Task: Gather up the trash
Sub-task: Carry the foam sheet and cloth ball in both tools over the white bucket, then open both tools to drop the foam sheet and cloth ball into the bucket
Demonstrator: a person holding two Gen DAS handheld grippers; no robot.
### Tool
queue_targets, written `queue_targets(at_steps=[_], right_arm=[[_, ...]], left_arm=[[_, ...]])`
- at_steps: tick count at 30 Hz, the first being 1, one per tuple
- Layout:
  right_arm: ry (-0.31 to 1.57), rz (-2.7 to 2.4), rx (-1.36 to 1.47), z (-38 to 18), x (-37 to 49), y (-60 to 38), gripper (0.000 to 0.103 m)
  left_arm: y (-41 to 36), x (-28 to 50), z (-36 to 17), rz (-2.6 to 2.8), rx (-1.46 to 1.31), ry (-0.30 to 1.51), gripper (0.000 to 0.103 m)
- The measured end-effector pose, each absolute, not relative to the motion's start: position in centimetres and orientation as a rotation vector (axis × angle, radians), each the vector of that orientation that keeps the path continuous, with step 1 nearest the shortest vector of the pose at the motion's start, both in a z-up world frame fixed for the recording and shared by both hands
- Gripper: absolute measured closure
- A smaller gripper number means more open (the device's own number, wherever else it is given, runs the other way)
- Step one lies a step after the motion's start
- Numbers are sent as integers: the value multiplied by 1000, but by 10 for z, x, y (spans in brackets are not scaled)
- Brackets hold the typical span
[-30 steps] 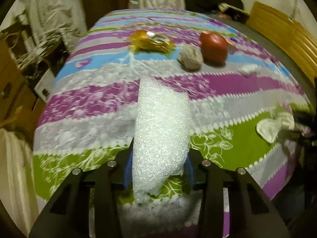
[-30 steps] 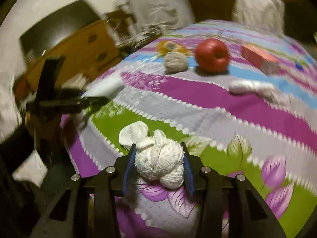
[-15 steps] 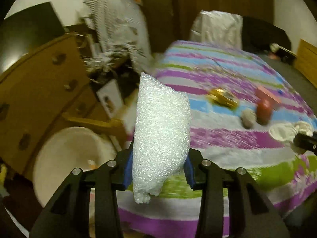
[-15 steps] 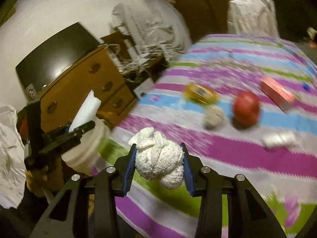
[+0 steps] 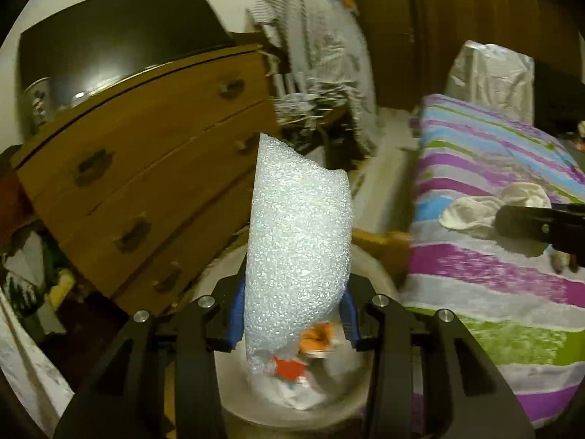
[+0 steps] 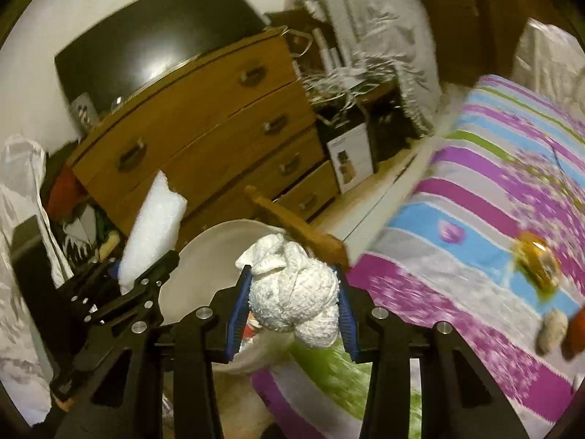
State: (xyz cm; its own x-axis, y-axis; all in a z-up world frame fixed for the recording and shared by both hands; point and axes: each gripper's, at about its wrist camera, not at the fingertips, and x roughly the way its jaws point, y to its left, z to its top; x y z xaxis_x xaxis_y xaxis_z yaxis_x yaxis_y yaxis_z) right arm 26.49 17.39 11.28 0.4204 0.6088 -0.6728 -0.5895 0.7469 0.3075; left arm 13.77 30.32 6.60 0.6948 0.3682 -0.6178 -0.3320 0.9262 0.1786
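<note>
My left gripper (image 5: 292,314) is shut on a white foam sheet (image 5: 298,241) and holds it over a white bin (image 5: 380,278) that has orange and white scraps inside. The same bin (image 6: 204,259) shows beside the bed in the right wrist view, with the left gripper (image 6: 146,274) and its foam sheet (image 6: 153,234) at the bin's left rim. My right gripper (image 6: 290,314) is shut on a crumpled white tissue wad (image 6: 292,300), held just right of the bin. The right gripper also shows in the left wrist view (image 5: 501,219), with the wad (image 5: 475,212).
A wooden chest of drawers (image 5: 146,183) stands behind the bin, with a dark screen (image 6: 153,47) on top. The striped bed (image 6: 475,248) is at the right, carrying a yellow wrapper (image 6: 537,263) and a grey ball (image 6: 552,331). Clutter and cables lie by the wall.
Both grippers swung left from over the bed toward the bin, each still holding its load. The left gripper with the foam now hangs over the bin's opening.
</note>
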Motion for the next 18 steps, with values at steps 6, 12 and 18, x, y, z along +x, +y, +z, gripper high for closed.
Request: queue_targets(at_steps=[6, 12, 18], right_arm=[[885, 786, -62, 101, 270, 246, 59], [901, 795, -108, 89, 262, 273, 59], [905, 789, -131, 84, 259, 284, 59]], left_arm=[[337, 132, 50, 455, 56, 727, 63], [349, 132, 40, 469, 50, 742, 63], [351, 132, 37, 475, 58, 738, 63]])
